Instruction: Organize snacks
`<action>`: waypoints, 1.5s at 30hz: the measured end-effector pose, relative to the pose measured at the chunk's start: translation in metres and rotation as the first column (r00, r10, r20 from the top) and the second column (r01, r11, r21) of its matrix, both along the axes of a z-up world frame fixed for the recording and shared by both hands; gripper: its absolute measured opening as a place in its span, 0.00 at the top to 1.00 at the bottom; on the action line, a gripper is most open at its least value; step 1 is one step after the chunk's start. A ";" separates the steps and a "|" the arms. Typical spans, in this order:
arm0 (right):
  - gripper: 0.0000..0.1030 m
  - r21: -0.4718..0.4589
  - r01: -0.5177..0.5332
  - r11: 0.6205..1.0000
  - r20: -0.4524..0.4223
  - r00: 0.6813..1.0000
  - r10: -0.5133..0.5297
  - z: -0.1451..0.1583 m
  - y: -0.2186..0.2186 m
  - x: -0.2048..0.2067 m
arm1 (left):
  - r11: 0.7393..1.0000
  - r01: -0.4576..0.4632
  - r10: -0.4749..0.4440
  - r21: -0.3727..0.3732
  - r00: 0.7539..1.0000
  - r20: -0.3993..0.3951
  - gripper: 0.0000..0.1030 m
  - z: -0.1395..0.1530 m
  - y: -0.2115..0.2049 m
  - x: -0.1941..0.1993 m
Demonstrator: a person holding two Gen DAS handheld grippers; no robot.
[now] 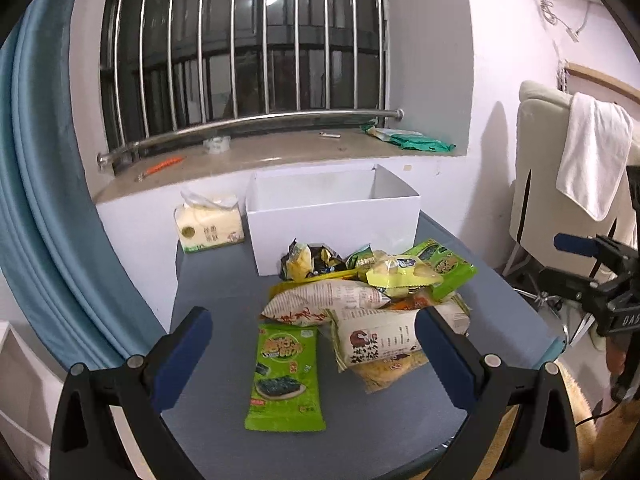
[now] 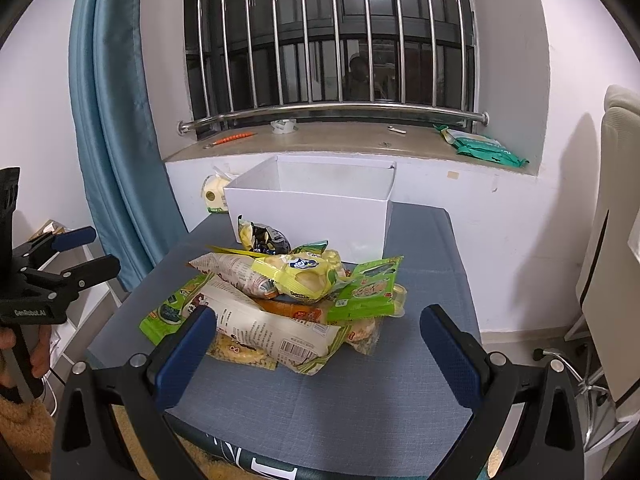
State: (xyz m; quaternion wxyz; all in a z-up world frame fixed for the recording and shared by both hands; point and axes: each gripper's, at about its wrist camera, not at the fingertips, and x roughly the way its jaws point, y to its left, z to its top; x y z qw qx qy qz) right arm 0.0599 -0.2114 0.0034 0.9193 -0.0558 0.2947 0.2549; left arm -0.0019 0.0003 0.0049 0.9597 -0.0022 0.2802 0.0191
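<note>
Left wrist: both grippers [image 1: 314,340] [image 2: 318,340] level, jaws wide.

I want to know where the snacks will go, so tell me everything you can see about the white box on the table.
The white box is an open-topped rectangular container, apparently of cardboard or thin board, with plain smooth walls. It stands upright at the far end of the grey table, just below the window sill. What shows of its inside looks empty. The tissue pack sits beside it, and the snack pile lies just in front, its rear packets at or against the front wall.
</note>
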 end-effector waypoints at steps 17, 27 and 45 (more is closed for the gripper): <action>0.00 0.003 0.005 1.000 -0.003 1.000 -0.005 0.000 -0.001 0.000 | 0.997 0.032 -0.034 -0.070 0.999 -0.039 0.00 0.001 -0.002 0.001; 0.00 0.000 -0.004 1.000 -0.006 1.000 0.004 -0.002 0.000 0.000 | 0.998 0.022 -0.024 -0.067 0.999 -0.037 0.00 0.001 0.000 0.001; 0.00 0.033 -0.078 0.996 -0.047 0.996 0.079 -0.007 0.009 0.003 | 0.998 0.020 -0.023 -0.067 0.999 -0.044 0.00 -0.002 0.004 0.001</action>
